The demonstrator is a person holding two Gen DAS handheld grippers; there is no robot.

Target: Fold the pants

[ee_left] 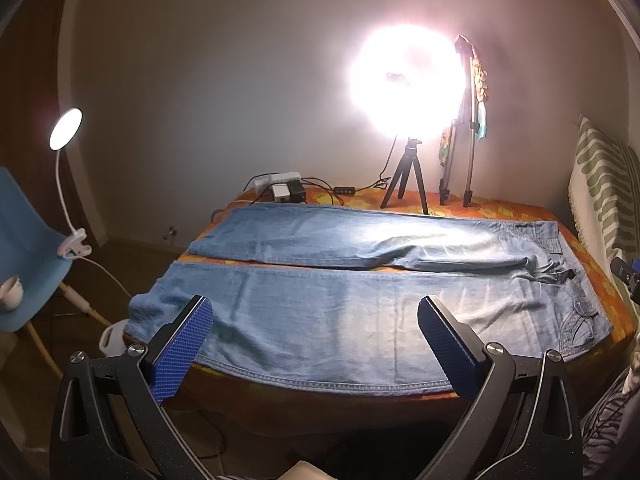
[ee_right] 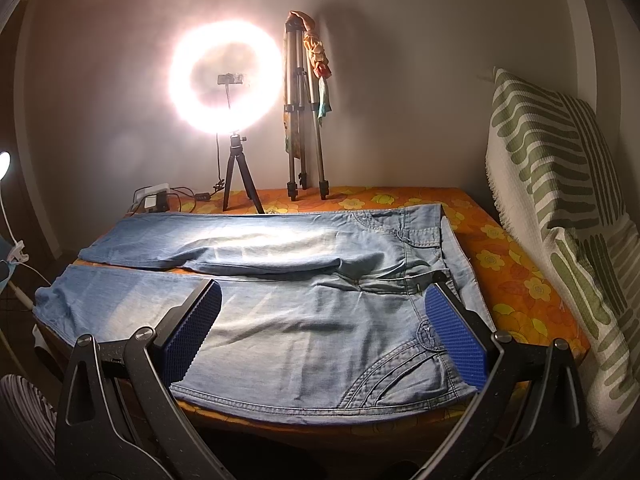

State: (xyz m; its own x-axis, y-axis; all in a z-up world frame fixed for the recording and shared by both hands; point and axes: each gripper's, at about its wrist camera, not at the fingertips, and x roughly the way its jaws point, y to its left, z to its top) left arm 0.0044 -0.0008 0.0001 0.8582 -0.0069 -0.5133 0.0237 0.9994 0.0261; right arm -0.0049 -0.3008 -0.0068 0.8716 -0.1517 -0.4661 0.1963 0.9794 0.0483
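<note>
Light blue jeans (ee_left: 340,320) lie flat and spread out on a table with an orange flowered cloth (ee_left: 520,210), legs to the left, waist to the right. They also show in the right wrist view (ee_right: 304,320). My left gripper (ee_left: 316,304) is open and empty, above the near leg by the table's front edge. My right gripper (ee_right: 324,292) is open and empty, above the near hip and pocket area. The right gripper's edge shows at the far right of the left wrist view (ee_left: 624,274).
A bright ring light on a small tripod (ee_right: 226,80) and a taller folded tripod (ee_right: 304,120) stand at the table's back. A power strip and cables (ee_left: 280,188) lie at the back left. A striped cushion (ee_right: 560,200) is on the right, a blue chair with clip lamp (ee_left: 28,248) on the left.
</note>
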